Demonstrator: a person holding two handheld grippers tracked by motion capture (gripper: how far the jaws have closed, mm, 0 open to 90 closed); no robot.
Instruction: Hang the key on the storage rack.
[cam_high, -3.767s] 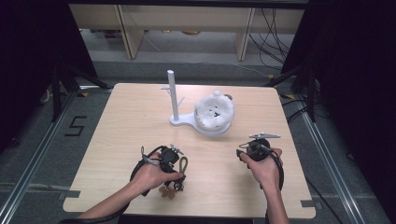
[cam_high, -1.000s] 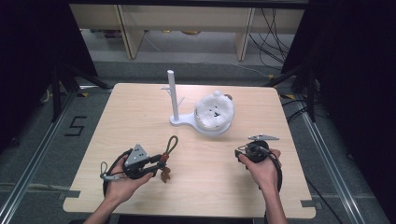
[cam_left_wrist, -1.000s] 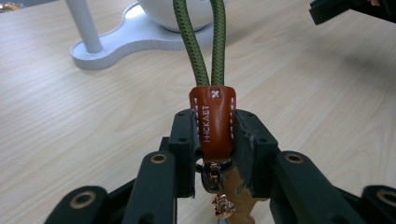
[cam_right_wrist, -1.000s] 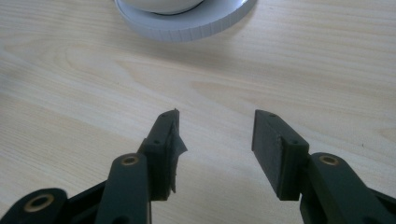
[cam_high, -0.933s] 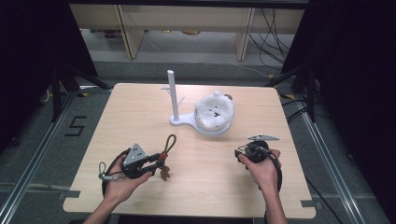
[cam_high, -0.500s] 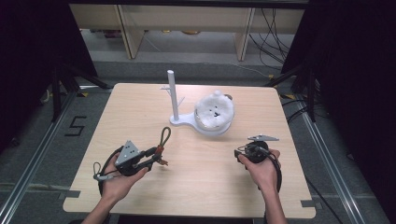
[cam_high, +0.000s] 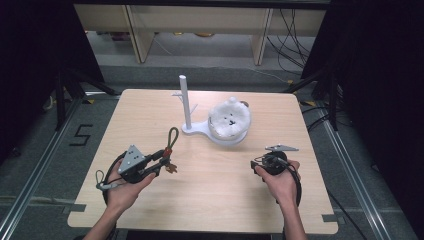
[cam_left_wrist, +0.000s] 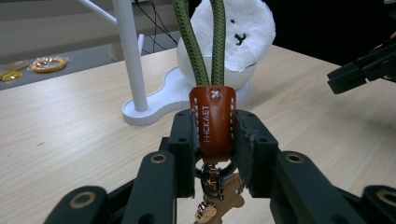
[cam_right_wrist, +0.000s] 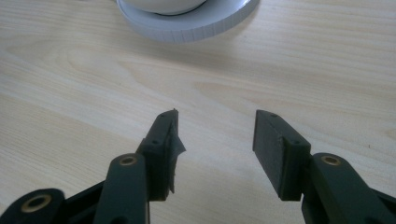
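1. Count: one keychain (cam_left_wrist: 212, 119), made of one green cord loop (cam_high: 172, 136), one orange leather tab, one metal ring and brass-coloured keys (cam_left_wrist: 219, 198) hanging below; how many keys cannot be told.
2. Count: one white stand (cam_high: 186, 102) with one upright post on a flat base; one white plush (cam_high: 229, 119) with a small face sitting on that base.
3. Count: two hand-held grippers, one in each of the person's hands; one desk (cam_high: 220, 200).
4. Left hand-held gripper (cam_high: 161, 159): jaws pinch the leather tab from both sides, pads pressed on its flat faces. In the left gripper view the tab sits square between the jaws.
5. Keychain location: held above the desk at its front left, well apart from the stand and plush.
6. Keychain axis: long axis runs along the cord. In the high view the loop points away from the person, toward the stand, tilted slightly right; the keys point back toward the person and down.
7. In the left gripper view the two cord strands rise out of the tab side by side, near parallel, and leave the frame at the top, in front of the plush.
8. Right hand-held gripper (cam_high: 260, 162): jaws spread, nothing between them; bare desk shows in the gap (cam_right_wrist: 215, 149). It is at the front right of the desk, near the stand's base.
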